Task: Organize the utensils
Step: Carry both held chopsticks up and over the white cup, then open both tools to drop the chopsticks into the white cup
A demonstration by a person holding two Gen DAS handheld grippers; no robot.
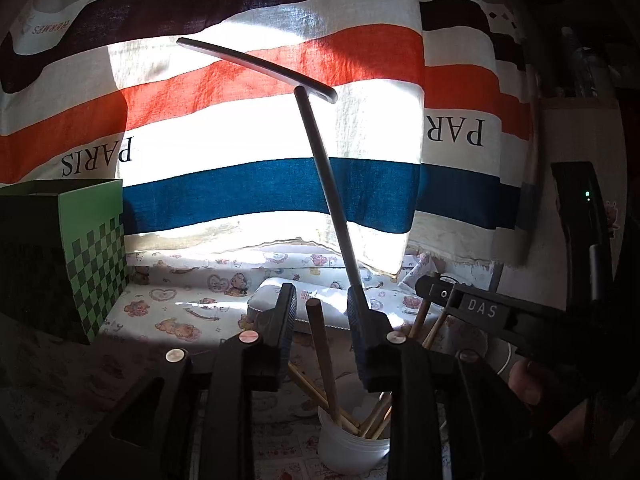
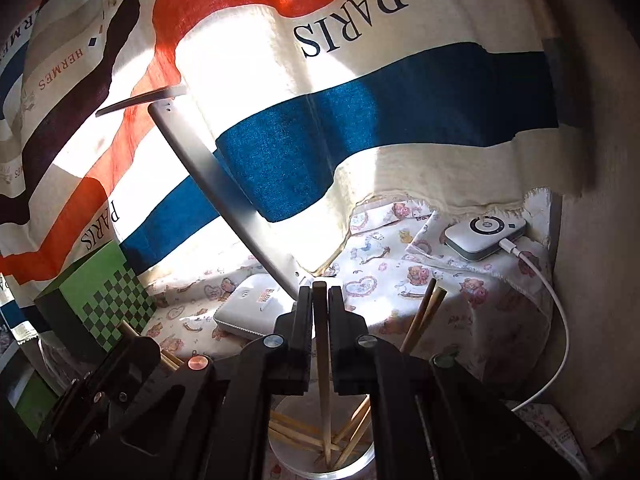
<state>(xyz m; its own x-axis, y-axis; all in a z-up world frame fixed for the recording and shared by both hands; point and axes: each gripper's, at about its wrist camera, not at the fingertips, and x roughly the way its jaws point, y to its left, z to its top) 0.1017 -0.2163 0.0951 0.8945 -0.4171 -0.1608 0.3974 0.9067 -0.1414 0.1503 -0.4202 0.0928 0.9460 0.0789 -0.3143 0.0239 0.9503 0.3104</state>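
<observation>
Chopsticks (image 1: 362, 420) stand fanned in a white cup (image 1: 352, 448) on the bear-print cloth (image 1: 180, 304), right under both grippers. Seen from the left wrist, the left gripper (image 1: 322, 312) has its jaws parted, and one brown chopstick (image 1: 322, 356) rises between them with its lower end down in the cup; the pads stand clear of it on both sides, so it is released rather than pinched. From the right wrist, the right gripper (image 2: 320, 312) is clenched on a single chopstick (image 2: 322, 368), which runs upright between the pads with its tip pointing down into the cup (image 2: 320, 464) among the others (image 2: 304, 436). Two more sticks (image 2: 424, 316) lean out to the right of that gripper. The right gripper (image 1: 480, 308) also shows at the right edge of the left view, near the cup and held in a hand (image 1: 532, 384). Behind the cup a thin lamp (image 1: 328, 184) leans up from a white base (image 1: 280, 304) in front of a striped curtain (image 1: 260, 184) lit from behind. A green checked box (image 1: 92, 256) sits at the left on the cloth. At the far right of the right view, a small white device (image 2: 484, 236) lies with a white cable (image 2: 552, 304) plugged into it.
</observation>
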